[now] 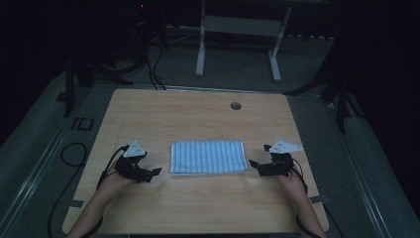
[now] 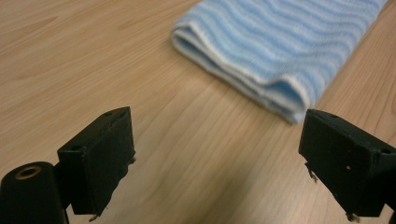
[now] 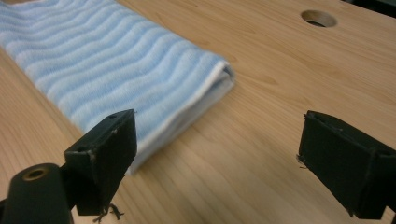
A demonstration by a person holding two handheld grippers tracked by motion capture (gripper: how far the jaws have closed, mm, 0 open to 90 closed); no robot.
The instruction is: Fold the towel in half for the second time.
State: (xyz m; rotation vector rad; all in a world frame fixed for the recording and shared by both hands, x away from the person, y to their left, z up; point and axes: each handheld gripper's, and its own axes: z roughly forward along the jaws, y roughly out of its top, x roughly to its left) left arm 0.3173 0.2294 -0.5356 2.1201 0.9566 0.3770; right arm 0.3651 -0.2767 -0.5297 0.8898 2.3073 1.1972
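A folded blue-and-white striped towel lies flat in the middle of the wooden table. My left gripper rests just off the towel's left end, open, its jaws pointing at the near left corner of the towel. My right gripper sits just off the right end, also open, with the towel's near right corner in front of its left jaw. Both grippers hold nothing and stand clear of the cloth.
A round cable hole sits in the table near the far edge. Beyond the table stand a white desk frame and dark stands with cables on the floor. The room is dim.
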